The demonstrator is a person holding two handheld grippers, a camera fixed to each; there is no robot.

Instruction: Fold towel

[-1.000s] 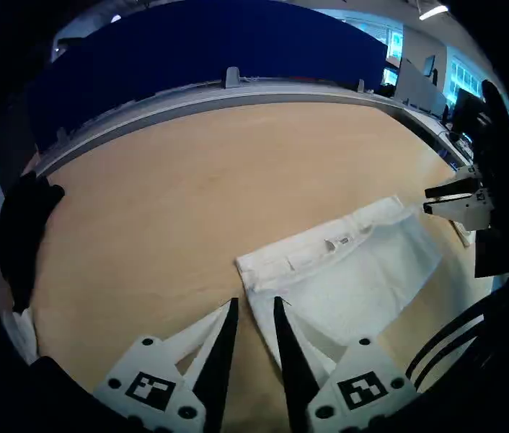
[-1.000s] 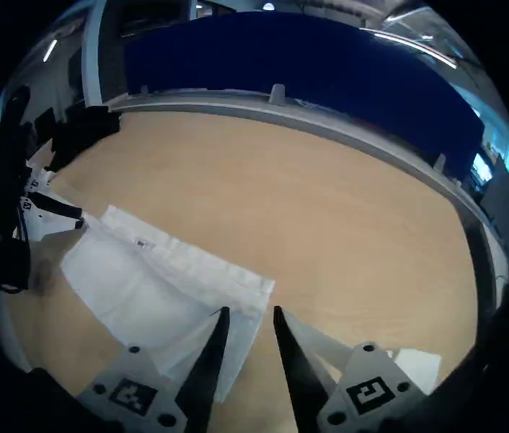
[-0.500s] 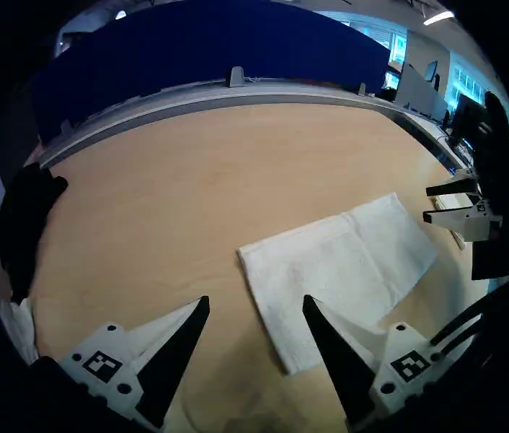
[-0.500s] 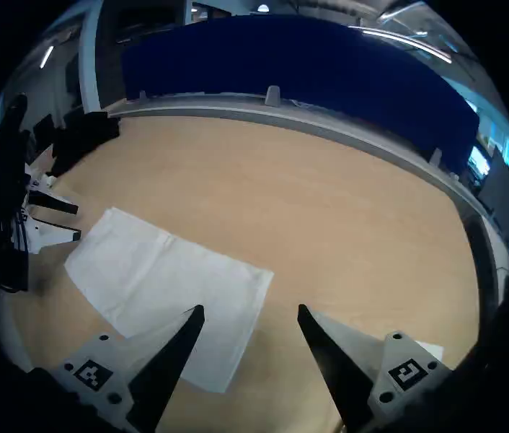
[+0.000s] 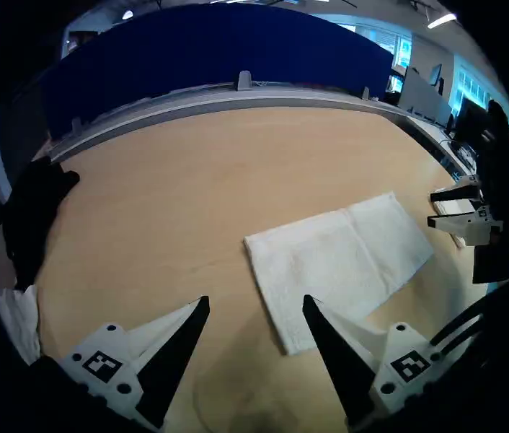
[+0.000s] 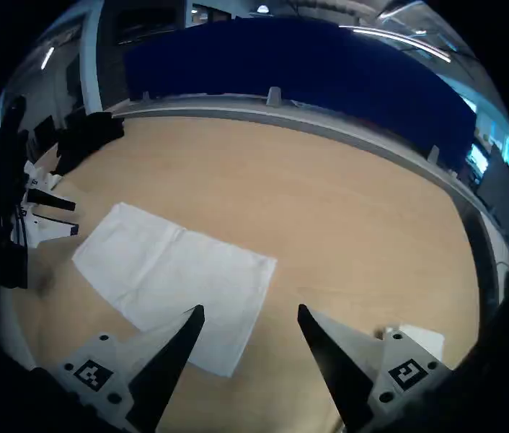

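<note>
towel [image 5: 341, 256] looks light, limp, grippy terry, flat on the surface [image 5: 182, 180]; left tongs [image 5: 254, 299] and right tongs [image 6: 250, 308] both apart, empty, so I'd pinch the corners of one short edge.

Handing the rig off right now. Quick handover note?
Left tongs: open, empty, near one end of the towel.
Right tongs: open, empty, at the opposite end.
Towel: flat white rectangle on the wooden table, with a crease across it; neither pair of tongs touches it.
Done: it looks folded at least once, edges fairly even.
Left: probably one more fold along the crease, if a smaller packet is wanted.
</note>
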